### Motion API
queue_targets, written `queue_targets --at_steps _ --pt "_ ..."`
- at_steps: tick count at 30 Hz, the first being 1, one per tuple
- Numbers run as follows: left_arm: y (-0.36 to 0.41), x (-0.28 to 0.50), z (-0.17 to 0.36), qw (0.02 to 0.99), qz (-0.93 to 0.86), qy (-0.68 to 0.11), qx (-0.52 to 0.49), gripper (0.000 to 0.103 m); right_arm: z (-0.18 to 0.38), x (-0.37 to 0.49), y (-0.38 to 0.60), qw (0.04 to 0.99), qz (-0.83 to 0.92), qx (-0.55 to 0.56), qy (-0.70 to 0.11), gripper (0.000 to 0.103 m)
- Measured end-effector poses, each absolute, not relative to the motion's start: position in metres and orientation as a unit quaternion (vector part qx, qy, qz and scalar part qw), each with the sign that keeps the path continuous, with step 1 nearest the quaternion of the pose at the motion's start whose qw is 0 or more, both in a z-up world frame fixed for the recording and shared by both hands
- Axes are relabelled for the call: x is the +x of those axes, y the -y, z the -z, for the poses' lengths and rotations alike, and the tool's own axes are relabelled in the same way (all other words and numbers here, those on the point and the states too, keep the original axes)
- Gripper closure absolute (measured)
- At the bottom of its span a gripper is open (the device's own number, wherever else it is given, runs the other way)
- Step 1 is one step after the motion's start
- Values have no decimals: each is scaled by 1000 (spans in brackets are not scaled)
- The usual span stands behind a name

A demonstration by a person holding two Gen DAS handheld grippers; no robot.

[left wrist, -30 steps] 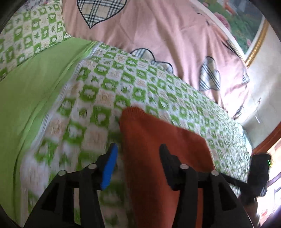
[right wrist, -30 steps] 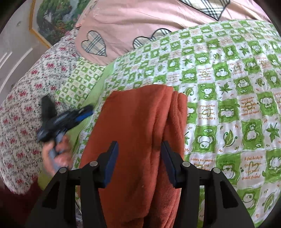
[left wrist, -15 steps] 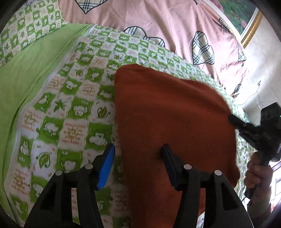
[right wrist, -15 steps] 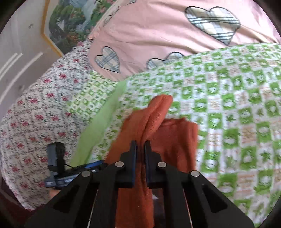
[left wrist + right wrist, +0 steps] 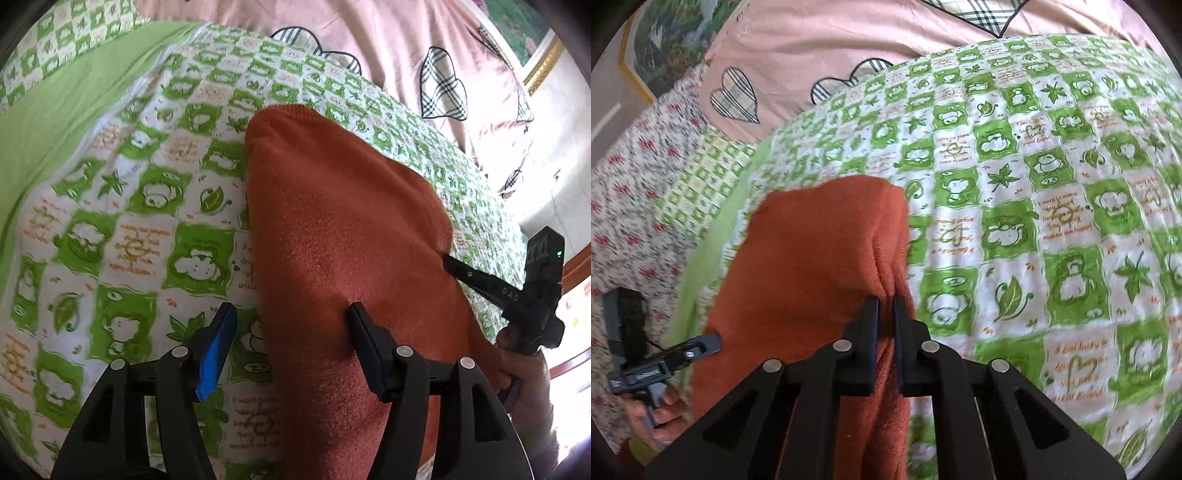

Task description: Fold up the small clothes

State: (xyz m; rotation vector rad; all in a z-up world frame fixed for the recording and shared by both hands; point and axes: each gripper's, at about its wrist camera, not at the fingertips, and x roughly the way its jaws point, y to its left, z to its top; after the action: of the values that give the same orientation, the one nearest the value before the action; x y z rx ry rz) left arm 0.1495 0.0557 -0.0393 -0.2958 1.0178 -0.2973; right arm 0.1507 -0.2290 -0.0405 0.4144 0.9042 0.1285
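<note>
An orange-brown knit garment lies folded on a green-and-white checked quilt. My left gripper is open, its fingers straddling the garment's left edge near me. My right gripper is shut on the garment at its right edge, where the cloth bunches between the fingers. In the left wrist view the right gripper shows at the garment's far right side. In the right wrist view the left gripper shows at the garment's lower left.
A pink quilt with plaid hearts lies behind the checked quilt. A plain green band borders it on the left. A red-flowered cover lies to the left in the right wrist view. A framed picture hangs on the wall.
My right gripper closed on the garment's right edge and has pulled it lower toward the quilt. My left gripper stayed open and shifted along the left edge.
</note>
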Motion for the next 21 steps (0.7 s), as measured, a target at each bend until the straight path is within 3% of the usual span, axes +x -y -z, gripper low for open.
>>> queue_targets --at_steps 11,18,21 --pt "-50 137 35 861 131 -477 -118 35 31 137 235 874 -68 226 -425 93" --pt "-62 85 14 876 145 -451 -91 36 0 76 238 879 -83 235 -407 80" --pt "-66 55 12 878 169 -442 -76 35 4 48 234 875 -87 238 -413 67"
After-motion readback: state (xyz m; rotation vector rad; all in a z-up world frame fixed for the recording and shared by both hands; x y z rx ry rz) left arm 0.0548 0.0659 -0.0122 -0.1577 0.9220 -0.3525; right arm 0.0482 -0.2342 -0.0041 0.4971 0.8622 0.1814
